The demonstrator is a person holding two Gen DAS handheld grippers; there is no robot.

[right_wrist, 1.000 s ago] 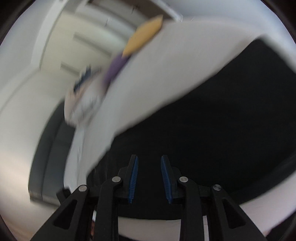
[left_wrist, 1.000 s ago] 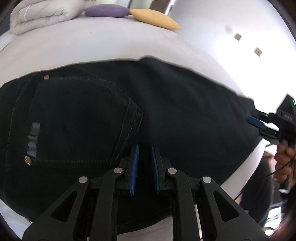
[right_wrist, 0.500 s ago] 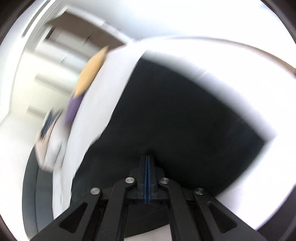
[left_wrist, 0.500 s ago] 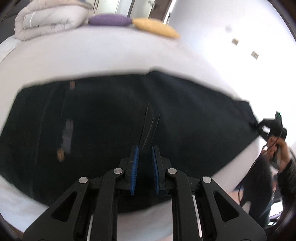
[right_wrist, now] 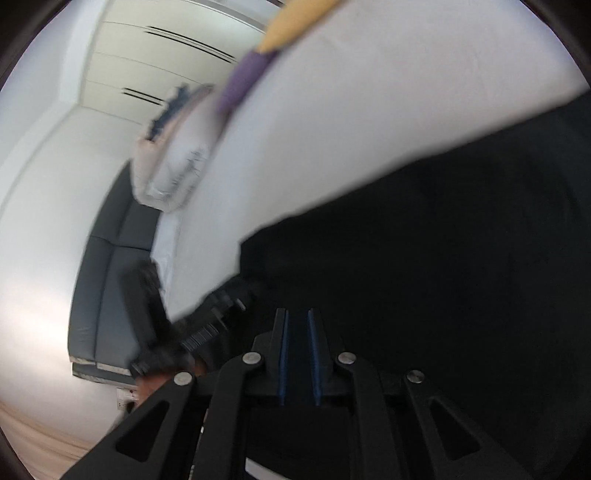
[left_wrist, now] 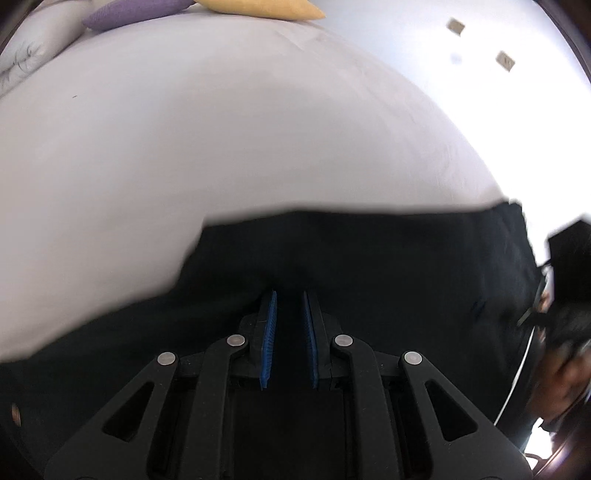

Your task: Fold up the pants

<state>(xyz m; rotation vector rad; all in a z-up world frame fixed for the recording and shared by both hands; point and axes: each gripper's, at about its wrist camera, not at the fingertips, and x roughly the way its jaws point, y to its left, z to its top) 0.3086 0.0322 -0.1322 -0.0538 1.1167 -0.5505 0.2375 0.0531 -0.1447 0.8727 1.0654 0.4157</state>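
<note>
Black pants lie on a white bed and fill the lower half of the left wrist view. My left gripper is shut on a pinch of their black cloth, which sits between the blue pads. At the right edge of that view a hand holds the other gripper at the pants' far end. In the blurred right wrist view the pants cover the right side. My right gripper rests over them, its jaws opening with dark cloth in the narrow gap. The left gripper's body shows blurred beside it.
A yellow pillow and a purple pillow lie at the bed's far end, beside a folded pale duvet. A dark grey bench stands along the white wall past the bed's edge.
The left gripper has travelled across the bed with the cloth; the pocket has left its view and more bare sheet shows. The right jaws went from parted to fully shut, and now stand slightly apart.
</note>
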